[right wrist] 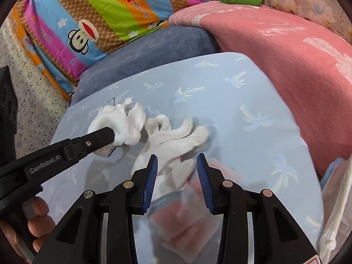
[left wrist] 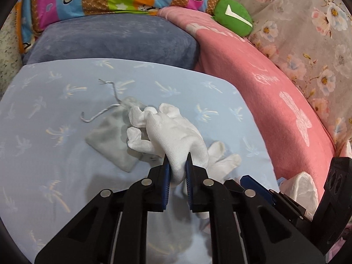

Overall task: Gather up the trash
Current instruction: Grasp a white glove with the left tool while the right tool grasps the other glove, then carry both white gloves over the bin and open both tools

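Your left gripper pinches a white glove between its fingers, above the pale blue sheet. Your right gripper has its fingers spread wide over a second glove lying on the sheet. Beyond sits a grey pouch, then a pink blanket.

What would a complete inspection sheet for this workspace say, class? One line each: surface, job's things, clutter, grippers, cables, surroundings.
Surface: light blue palm-print sheet.
Job's things: first white glove pinched at its cuff; second white glove flat on the sheet; white plastic bag at the right edge.
Clutter: grey drawstring pouch beside the gloves.
Grippers: left gripper shut on the first glove; right gripper open above the second.
Cables: nothing seen.
Surroundings: blue-grey cushion, pink blanket, cartoon monkey bedding, green plush.
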Motion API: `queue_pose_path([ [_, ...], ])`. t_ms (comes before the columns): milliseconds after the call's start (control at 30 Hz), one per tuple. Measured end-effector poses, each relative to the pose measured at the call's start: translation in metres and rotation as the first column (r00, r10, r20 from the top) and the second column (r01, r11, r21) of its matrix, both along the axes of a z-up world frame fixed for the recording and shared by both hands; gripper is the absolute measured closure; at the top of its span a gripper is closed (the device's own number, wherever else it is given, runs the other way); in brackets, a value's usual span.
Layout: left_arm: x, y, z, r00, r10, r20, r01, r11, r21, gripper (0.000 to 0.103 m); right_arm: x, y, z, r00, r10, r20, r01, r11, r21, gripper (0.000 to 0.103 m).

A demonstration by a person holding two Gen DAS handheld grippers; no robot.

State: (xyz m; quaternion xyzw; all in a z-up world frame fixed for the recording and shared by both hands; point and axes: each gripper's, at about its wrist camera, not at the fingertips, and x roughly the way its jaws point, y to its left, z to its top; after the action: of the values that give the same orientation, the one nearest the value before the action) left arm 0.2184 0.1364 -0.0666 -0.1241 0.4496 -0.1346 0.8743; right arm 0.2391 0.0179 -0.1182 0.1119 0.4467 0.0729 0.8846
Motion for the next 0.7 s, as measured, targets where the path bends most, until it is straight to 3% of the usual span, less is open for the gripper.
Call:
queue_pose_path([
  [233, -0.002, 0.01, -0.008, 1.0, 0.021, -0.017, -0.02, 1.0, 0.019, 0.09, 0.013, 0.023, -0.018, 0.999, 0.037, -0.034, -0.038, 0.999, -0.021, 0.057],
  [300, -0.003, 0.011, -0.01, 1.0, 0.021, -0.02, -0.02, 1.0, 0.023, 0.09, 0.014, 0.026, -0.019, 0.999, 0.036, -0.031, -0.038, 0.999, -0.038, 0.066],
  [333, -0.004, 0.012, -0.01, 1.0, 0.02, -0.021, -0.02, 1.0, 0.022, 0.09, 0.015, 0.027, -0.019, 0.999, 0.041, -0.035, -0.042, 0.998, -0.037, 0.08],
  [367, -0.005, 0.012, -0.01, 1.0, 0.019, -0.021, -0.019, 1.0, 0.022, 0.09, 0.015, 0.027, -0.017, 0.998, 0.043, -0.034, -0.044, 0.998, -0.035, 0.084],
  [400, -0.007, 0.012, -0.009, 1.0, 0.019, -0.02, -0.018, 1.0, 0.023, 0.09, 0.015, 0.027, -0.016, 0.998, 0.05, -0.036, -0.051, 0.998, -0.026, 0.097],
  [700, -0.028, 0.003, 0.022, 0.999, 0.002, 0.041, -0.003, 1.0, 0.02, 0.09, -0.014, 0.024, 0.037, 0.996, 0.05, 0.067, -0.049, 0.998, -0.026, 0.099],
])
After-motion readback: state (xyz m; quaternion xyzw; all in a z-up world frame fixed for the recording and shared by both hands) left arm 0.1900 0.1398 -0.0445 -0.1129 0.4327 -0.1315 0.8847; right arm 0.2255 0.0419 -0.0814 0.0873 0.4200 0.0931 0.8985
